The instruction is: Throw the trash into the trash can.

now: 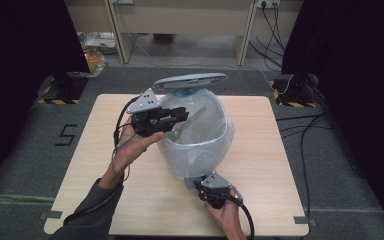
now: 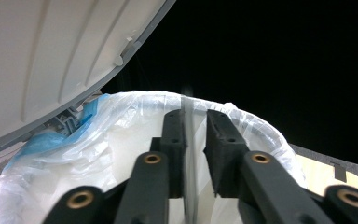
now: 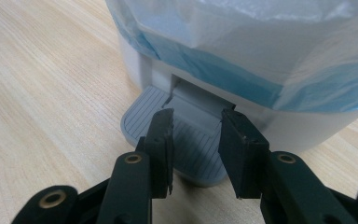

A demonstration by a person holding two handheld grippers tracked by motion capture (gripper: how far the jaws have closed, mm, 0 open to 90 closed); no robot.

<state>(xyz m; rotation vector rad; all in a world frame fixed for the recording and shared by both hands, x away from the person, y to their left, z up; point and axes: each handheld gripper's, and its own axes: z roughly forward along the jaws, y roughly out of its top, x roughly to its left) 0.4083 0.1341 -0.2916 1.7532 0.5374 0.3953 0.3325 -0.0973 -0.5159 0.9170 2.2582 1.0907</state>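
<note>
A thin grey flat piece [image 2: 188, 154], seen edge-on in the left gripper view, is being held between the narrowly set jaws of the left gripper [image 1: 180, 116], just above the open mouth of a white pedal bin [image 1: 200, 132]. Whether the pads are pressing on both faces of the piece cannot be told, since a slim gap is showing beside one jaw. In the high view the piece [image 1: 190, 120] is being angled down toward the inside of the bin. The bin is being lined by a clear plastic bag [image 2: 121, 116], folded out over the rim, with a blue tinge where it is bunching near the hinge. The grey lid [image 1: 191, 80] is being kept raised behind the opening.

At the near foot of the bin, the right gripper [image 1: 207, 186] is being held low with its jaws drawn close, one to each side of the stem above the ribbed grey pedal [image 3: 186, 140], with the tips resting on or just above it; a clamp on anything is not being shown. The bin is being supported by a light wooden table [image 1: 275, 165], near its middle
</note>
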